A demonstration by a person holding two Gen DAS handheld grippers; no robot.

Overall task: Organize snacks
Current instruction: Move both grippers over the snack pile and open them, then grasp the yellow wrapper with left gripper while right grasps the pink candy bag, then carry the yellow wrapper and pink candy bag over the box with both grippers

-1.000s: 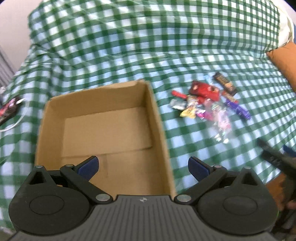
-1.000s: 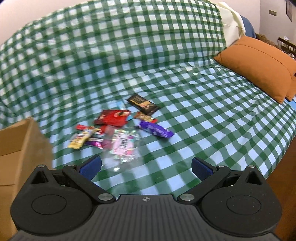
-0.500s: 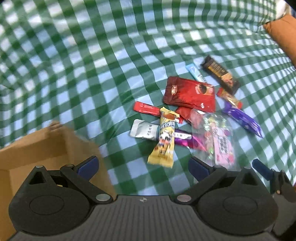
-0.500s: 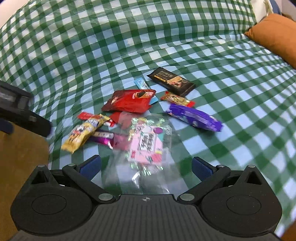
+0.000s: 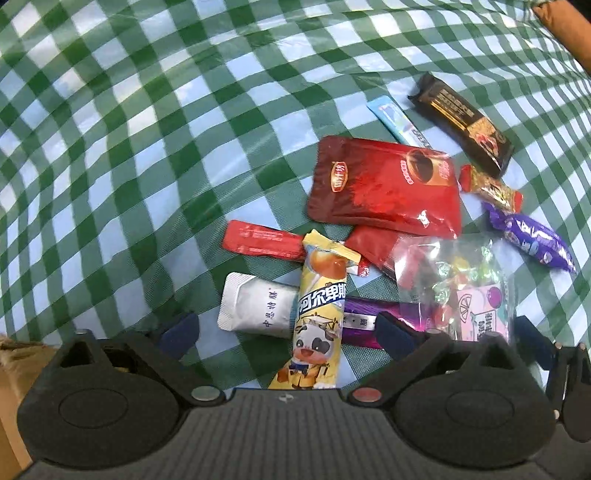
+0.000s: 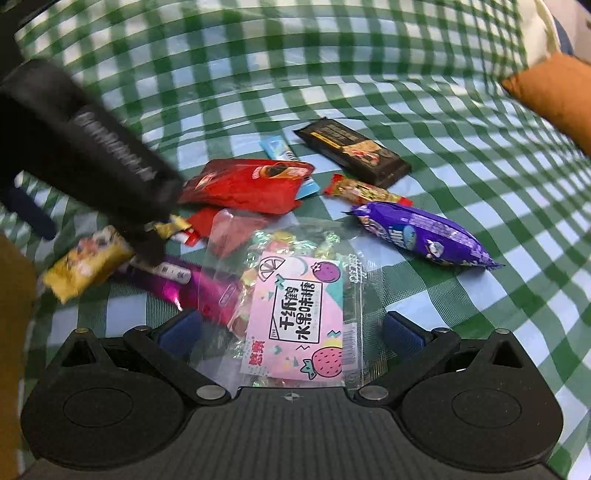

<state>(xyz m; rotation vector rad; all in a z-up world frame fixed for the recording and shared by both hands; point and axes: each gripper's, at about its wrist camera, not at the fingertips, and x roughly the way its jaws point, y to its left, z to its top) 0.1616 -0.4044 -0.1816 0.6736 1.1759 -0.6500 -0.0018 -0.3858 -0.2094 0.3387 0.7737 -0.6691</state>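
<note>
Now both released: left claw (image 5: 286,334) straddles yellow snack (image 5: 319,317), right claw (image 6: 291,334) candy bag (image 6: 295,314).

Domestic setting, most likely a bedroom or living room. Working surface is soft and rumpled, not a hard table: a green-and-white checked cloth (image 6: 424,110) drapes over it in folds and dips. A plump orange fabric cushion (image 6: 554,96) sits at the far right edge, with a pale cream pillow or bedding (image 6: 535,33) behind it. Loose household snacks lie in a heap on the cloth, among them a shiny red foil pouch (image 5: 384,184) and a clear plastic bag of wrapped sweets with a pink label (image 6: 295,306). A brown cardboard box corner (image 5: 9,387) shows at lower left.
</note>
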